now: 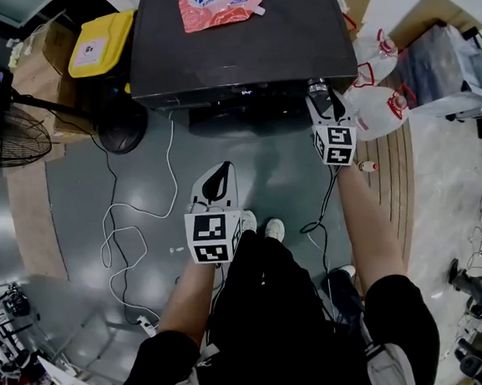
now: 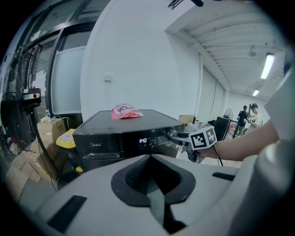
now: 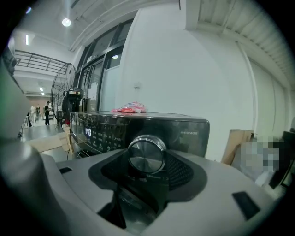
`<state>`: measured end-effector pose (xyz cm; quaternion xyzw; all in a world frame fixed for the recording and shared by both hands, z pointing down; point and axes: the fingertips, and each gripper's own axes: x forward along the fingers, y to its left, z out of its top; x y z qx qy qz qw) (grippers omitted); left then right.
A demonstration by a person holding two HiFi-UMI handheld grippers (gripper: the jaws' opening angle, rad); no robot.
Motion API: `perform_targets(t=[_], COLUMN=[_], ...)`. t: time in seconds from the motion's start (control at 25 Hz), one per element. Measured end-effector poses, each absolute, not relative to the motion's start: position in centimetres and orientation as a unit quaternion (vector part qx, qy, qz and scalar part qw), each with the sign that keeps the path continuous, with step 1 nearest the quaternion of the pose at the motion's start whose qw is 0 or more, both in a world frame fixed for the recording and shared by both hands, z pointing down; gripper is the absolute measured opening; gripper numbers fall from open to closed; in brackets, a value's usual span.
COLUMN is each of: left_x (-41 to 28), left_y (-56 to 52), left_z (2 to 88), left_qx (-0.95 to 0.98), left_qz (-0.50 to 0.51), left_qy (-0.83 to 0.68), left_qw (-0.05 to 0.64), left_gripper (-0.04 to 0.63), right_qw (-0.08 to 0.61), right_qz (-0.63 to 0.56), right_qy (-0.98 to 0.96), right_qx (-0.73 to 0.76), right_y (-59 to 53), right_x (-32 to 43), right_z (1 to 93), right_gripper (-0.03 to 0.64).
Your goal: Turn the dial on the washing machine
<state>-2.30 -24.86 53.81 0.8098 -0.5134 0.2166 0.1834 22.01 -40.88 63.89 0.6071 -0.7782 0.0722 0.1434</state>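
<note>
Round silver metal dial (image 3: 146, 154) sits between the fingers of our right gripper (image 1: 320, 95), which are closed on its rim, at the right end of the black washing machine (image 1: 237, 49) front panel. Our left gripper (image 1: 215, 178) hangs well apart, nearer our body, fingers pressed together and empty. Beyond the fingers, a pink detergent pouch (image 1: 218, 1) lies on the machine's top.

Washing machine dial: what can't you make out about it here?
- Right gripper view: whether pads of the right gripper press the dial; its face covers the contact.
- Head view: dial mostly hidden behind that gripper's tip.
- Both gripper views: panel labels too small to read.
</note>
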Motion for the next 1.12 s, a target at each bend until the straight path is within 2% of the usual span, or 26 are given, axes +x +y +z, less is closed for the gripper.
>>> perform_targets(t=[0.48, 0.8, 1.12], left_x=[-2.8, -3.2, -3.7], left_y=[-24.5, -24.0, -23.7], left_z=[53.4, 53.2, 53.2], left_qx=[0.806, 0.805, 0.802], left_qz=[0.217, 0.218, 0.222], left_qy=[-0.520, -0.522, -0.524], left_qw=[0.181, 0.180, 0.181], left_gripper=[0.009, 0.009, 0.009], right_qw=[0.033, 0.006, -0.065], right_qz=[0.213, 0.243, 0.303], right_qy=[-0.767, -0.757, -0.740], right_qx=[0.604, 0.606, 0.597], right_y=[-40.9, -40.8, -40.8], right_x=[22.7, 22.8, 23.1], right_z=[64.1, 64.0, 64.0], right_gripper=[0.257, 0.258, 0.258])
